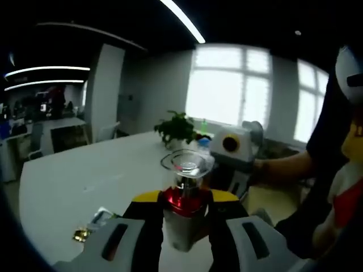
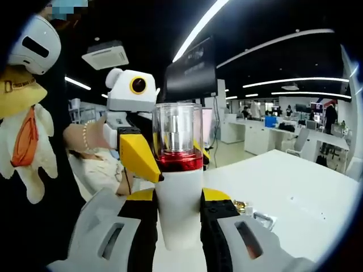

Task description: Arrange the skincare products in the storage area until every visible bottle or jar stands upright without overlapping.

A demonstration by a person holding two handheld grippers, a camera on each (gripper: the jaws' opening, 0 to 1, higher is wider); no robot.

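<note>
A white bottle (image 1: 182, 228) with a red collar and a clear cap (image 1: 186, 165) is held in the air over the white table (image 1: 79, 181). My left gripper (image 1: 181, 199) is shut on it just below the red collar. My right gripper (image 2: 178, 197) is shut on the white body of the same bottle (image 2: 178, 212), lower down. In the right gripper view the left gripper (image 2: 138, 154) comes in from the left, one yellow finger against the collar. In the left gripper view the right gripper (image 1: 232, 152) shows behind the bottle, to the right.
Small gold and clear items (image 1: 86, 229) lie on the table near the bottle; they also show as clear items (image 2: 250, 211) in the right gripper view. A potted plant (image 1: 177, 128) stands farther back. A person (image 1: 334, 170) sits close at the table's edge (image 2: 283, 187).
</note>
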